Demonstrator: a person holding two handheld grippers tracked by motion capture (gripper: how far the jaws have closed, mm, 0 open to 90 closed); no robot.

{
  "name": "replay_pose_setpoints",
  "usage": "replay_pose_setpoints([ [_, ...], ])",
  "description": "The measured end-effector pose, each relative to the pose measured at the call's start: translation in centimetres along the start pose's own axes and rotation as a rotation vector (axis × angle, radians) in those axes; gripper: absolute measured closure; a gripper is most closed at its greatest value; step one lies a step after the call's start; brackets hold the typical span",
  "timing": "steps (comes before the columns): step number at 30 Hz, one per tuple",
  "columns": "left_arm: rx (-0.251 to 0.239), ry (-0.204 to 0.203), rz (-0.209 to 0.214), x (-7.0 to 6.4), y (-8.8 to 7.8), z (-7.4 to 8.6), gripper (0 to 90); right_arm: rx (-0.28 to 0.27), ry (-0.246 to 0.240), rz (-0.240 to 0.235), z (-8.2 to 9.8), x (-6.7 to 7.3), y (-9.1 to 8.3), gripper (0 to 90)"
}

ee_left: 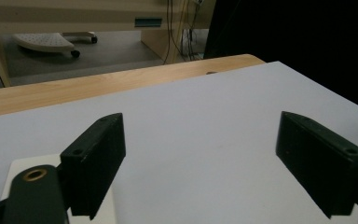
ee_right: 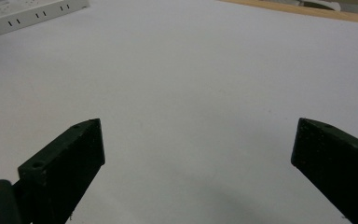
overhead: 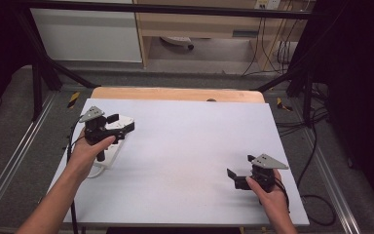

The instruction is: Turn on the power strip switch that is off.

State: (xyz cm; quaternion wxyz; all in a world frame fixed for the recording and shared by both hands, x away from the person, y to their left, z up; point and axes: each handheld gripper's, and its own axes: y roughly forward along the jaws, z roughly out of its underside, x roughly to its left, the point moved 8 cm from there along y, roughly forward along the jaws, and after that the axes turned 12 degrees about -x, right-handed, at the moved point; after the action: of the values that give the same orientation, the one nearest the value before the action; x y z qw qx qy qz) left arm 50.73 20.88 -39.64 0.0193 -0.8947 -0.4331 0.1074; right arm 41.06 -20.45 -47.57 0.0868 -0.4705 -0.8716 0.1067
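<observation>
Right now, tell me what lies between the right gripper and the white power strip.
Nothing: bare white table runs from the right gripper to the power strip in the high view. The right gripper view shows the same.

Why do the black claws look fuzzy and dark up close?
Left gripper view: the left gripper has near, soft-edged black jaws, dim against the bright white table sheet. Right gripper view: the right gripper looks equally soft; the white power strip is sharper.
</observation>
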Motion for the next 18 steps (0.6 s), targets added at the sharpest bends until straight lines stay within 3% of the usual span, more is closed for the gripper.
replay_pose_setpoints([
  [10,-0.022,0.002,0.007,-1.4,-2.0,0.2,6.7,0.002,0.001,0.002,0.0,0.0,0.0,3.0],
  [18,-0.042,0.011,0.003,-2.1,-3.9,0.0,6.4,0.001,0.002,0.005,0.0,0.0,0.0,3.0],
])
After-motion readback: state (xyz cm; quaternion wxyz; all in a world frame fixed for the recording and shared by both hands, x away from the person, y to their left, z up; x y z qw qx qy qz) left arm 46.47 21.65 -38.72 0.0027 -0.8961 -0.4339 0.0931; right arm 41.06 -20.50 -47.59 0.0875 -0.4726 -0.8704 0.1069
